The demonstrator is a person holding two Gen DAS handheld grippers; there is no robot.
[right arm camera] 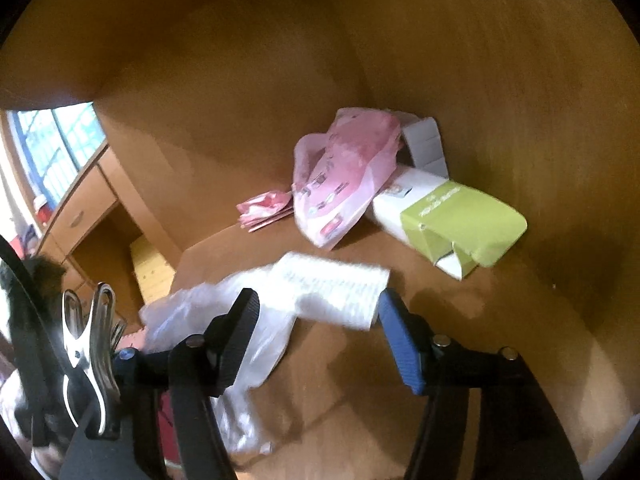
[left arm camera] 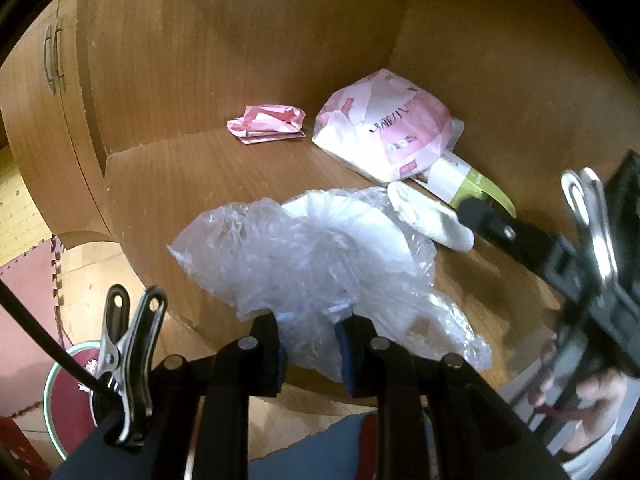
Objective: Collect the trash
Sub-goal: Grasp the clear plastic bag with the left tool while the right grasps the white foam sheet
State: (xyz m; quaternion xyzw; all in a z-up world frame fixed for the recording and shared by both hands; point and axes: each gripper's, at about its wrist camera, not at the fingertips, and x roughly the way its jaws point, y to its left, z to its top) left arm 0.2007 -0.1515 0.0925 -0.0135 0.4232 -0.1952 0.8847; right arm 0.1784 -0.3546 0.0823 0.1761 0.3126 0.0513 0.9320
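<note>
On the wooden desk (left arm camera: 172, 184) lies a crumpled clear plastic bag (left arm camera: 304, 256); my left gripper (left arm camera: 310, 338) is shut on its near edge. A white ribbed paper piece (right arm camera: 336, 292) lies between the spread fingers of my right gripper (right arm camera: 318, 312), which is open; the picture is blurred and I cannot tell if a pad touches it. In the left wrist view that piece (left arm camera: 432, 220) shows beside a black right finger (left arm camera: 492, 222). Further back lie a pink-and-white plastic pack (right arm camera: 340, 176), a crumpled pink wrapper (right arm camera: 264, 208) and a green-and-white carton (right arm camera: 452, 216).
Wooden walls close the desk nook at the back and right. A small white box (right arm camera: 424, 144) stands behind the pack. Below the desk edge at lower left is a round bin (left arm camera: 72, 396) with a red inside, on a pink floor mat (left arm camera: 28, 280). A cabinet door handle (left arm camera: 52, 56) shows upper left.
</note>
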